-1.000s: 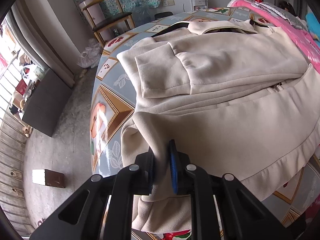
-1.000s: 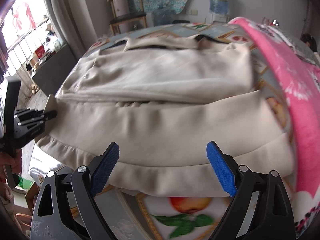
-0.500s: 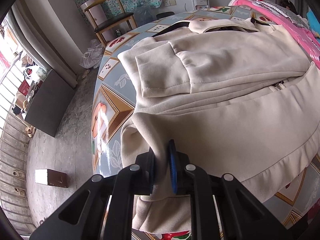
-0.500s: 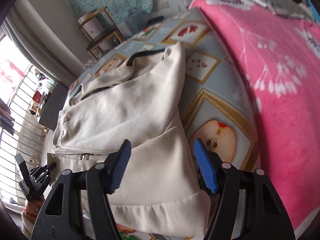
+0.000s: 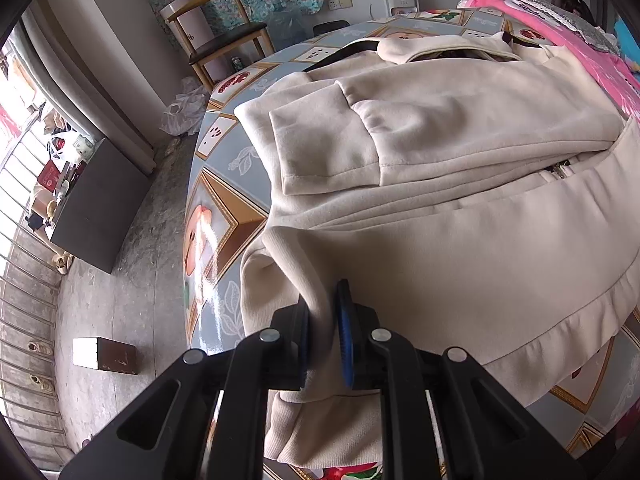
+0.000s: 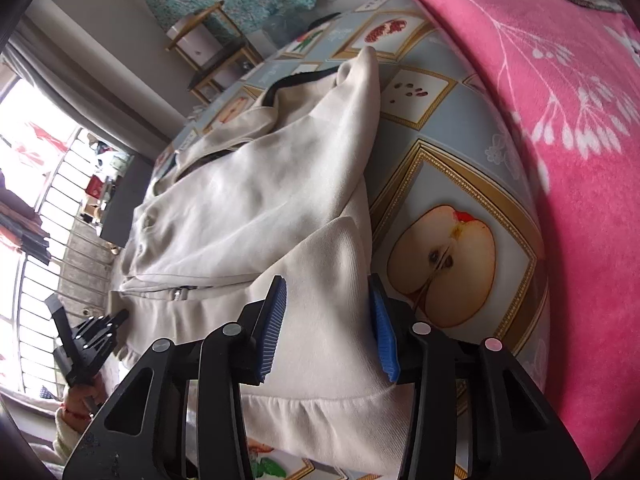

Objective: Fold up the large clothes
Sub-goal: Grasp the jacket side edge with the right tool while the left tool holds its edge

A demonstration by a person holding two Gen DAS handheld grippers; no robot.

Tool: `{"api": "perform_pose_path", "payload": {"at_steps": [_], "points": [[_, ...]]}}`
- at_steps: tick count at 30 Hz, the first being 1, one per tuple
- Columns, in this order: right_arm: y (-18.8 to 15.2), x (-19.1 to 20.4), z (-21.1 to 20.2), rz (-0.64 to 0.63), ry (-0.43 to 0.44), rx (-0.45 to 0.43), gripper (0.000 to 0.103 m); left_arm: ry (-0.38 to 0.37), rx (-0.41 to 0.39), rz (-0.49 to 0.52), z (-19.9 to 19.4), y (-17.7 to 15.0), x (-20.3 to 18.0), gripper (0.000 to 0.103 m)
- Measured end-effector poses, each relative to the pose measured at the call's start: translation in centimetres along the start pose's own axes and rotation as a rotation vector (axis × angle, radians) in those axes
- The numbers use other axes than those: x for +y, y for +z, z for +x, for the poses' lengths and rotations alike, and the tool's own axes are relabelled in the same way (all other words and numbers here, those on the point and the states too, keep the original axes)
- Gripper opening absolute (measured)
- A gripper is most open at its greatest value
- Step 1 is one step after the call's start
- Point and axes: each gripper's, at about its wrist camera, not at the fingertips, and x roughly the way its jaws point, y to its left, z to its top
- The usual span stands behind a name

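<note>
A large beige jacket (image 5: 460,208) lies partly folded on a table with a fruit-print cloth (image 5: 224,216); its sleeves are folded over the body. My left gripper (image 5: 322,332) is shut on the jacket's near left hem corner, which hangs over the table edge. In the right wrist view my right gripper (image 6: 328,332) is open, its blue pads (image 6: 276,320) straddling the jacket's (image 6: 256,216) right hem corner. The left gripper (image 6: 86,340) shows there at the far left.
A pink flowered blanket (image 6: 560,120) covers the table's right side beside the jacket. A wooden chair (image 5: 216,36) stands beyond the table. A dark cabinet (image 5: 100,204) and a small box (image 5: 104,356) sit on the floor at left.
My right gripper swung from facing the hem's middle to the jacket's right corner, moved in and narrowed its jaws around it. My left gripper stayed shut on the left corner.
</note>
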Motion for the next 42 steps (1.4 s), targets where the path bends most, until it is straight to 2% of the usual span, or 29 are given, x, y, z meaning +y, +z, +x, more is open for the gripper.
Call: {"api": "perform_pose_path", "payload": {"at_steps": [5,9,16,24,28,30,33,37,39,42], "points": [[0.1,-1.9,-0.2,0.058,0.146,0.028,0.041,0.001,-0.001,-0.005,-0.1,0.0,-0.1,0.012],[0.9,-3.3,0.3,0.122,0.223,0.051,0.041,0.002,-0.001,-0.004,-0.1,-0.1,-0.1,0.012],[1.7,-4.2,1.3,0.177,0.283,0.103,0.041,0.001,0.0,-0.003,-0.1,0.0,-0.1,0.012],[0.8,-3.4,-0.2,0.083,0.302,0.167,0.041,-0.005,-0.002,-0.004,-0.1,-0.2,0.0,0.012],[0.3,-1.5,-1.4,-0.022,0.287,0.134,0.032,-0.006,-0.002,-0.007,-0.1,-0.1,0.0,0.012],[0.1,0.0,-1.3,-0.075,0.261,0.122,0.031,-0.005,-0.002,-0.005,-0.1,-0.1,0.0,0.012],[-0.4,2.0,-0.7,-0.153,0.149,0.129,0.031,-0.004,-0.001,-0.002,-0.1,-0.1,0.0,0.012],[-0.8,2.4,0.0,-0.174,-0.062,0.126,0.031,-0.007,-0.001,-0.005,-0.1,-0.1,0.0,0.012],[-1.1,2.4,-0.2,-0.166,-0.1,0.108,0.03,-0.01,-0.001,-0.008,-0.1,-0.1,0.0,0.012],[-1.2,2.3,-0.3,-0.145,-0.103,0.089,0.03,-0.009,-0.001,-0.004,-0.1,-0.1,0.0,0.012]]}}
